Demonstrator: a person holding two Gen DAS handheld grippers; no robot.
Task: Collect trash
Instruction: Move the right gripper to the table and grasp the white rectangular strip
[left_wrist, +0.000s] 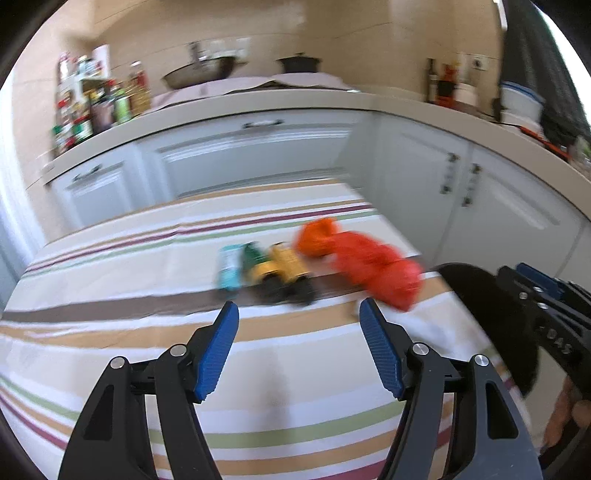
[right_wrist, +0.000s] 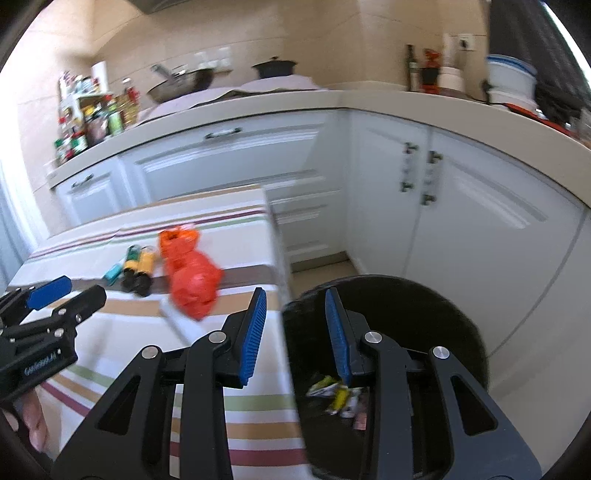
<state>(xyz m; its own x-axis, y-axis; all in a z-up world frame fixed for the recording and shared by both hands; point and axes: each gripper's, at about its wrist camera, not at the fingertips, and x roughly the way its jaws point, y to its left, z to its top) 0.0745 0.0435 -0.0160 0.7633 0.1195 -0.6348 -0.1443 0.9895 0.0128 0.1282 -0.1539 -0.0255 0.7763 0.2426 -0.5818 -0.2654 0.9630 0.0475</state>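
Observation:
On the striped tablecloth lie a crumpled orange plastic bag, a yellow and green bottle-like piece with black ends and a small teal packet, all blurred. My left gripper is open just short of them, nothing between its blue pads. To the table's right stands a black bin with wrappers in it. My right gripper hovers over the bin's near rim and the table edge, jaws apart and empty.
White kitchen cabinets and a beige counter run behind and to the right. Bottles, a wok and a pot stand on the counter. A hand holds the left gripper body.

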